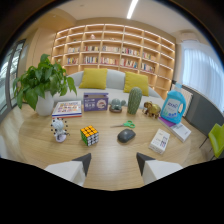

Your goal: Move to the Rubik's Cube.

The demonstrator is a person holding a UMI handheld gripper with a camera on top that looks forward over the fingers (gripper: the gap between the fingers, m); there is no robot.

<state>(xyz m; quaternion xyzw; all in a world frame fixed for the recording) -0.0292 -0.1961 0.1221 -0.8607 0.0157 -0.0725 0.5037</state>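
hand-held gripper (113,159): open, empty | Rubik's Cube (89,135): far-left on worktop (110,170) | likely light, rigid, slick; grip opposite flat faces

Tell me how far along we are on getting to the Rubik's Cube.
Early to midway. Done: the gripper faces the table with the Rubik's Cube in view. In hand: the approach, jaws open and holding nothing. Left: closing the gap, since the cube sits beyond the fingertips, nearer the left finger, beside the toy robot and the grey mouse. A slight leftward correction looks needed.
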